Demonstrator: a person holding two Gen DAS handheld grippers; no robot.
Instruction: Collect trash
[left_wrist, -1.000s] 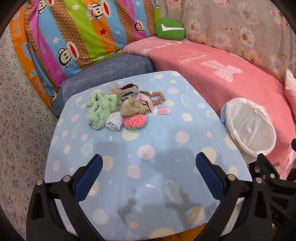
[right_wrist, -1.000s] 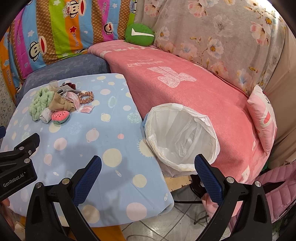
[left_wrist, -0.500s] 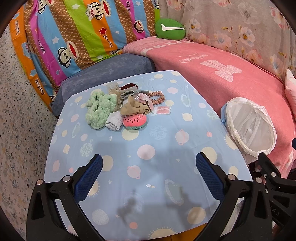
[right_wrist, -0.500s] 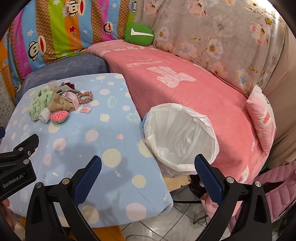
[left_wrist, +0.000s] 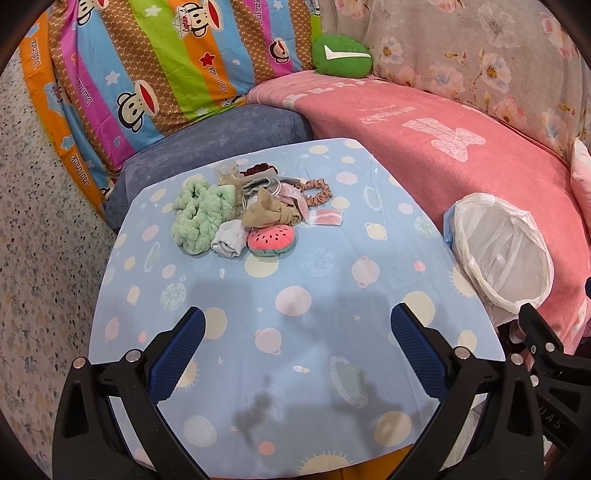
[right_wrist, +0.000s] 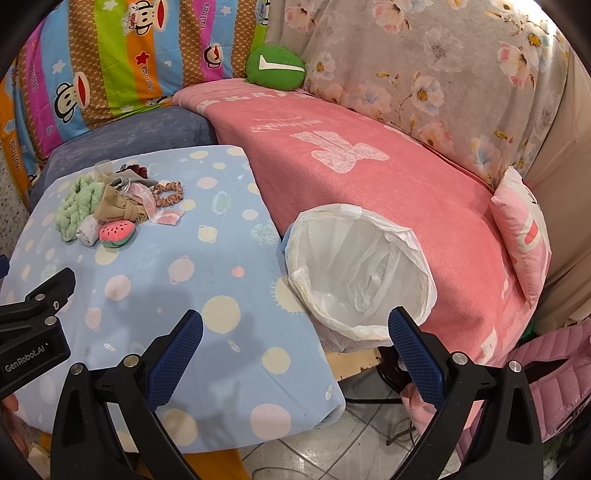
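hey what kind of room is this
Probably a home living room: a sofa under a pink blanket, a small table with a blue planet-print cloth, and a bag-lined bin between them.

Both views have drifted slightly, the pile of items (left_wrist: 243, 218) sitting marginally lower.

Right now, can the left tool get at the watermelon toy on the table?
Probably yes. The left tool is open and empty, and only bare tablecloth lies between it and the watermelon toy. The toy sits at the near edge of the pile, though a rolled white cloth touches its side.
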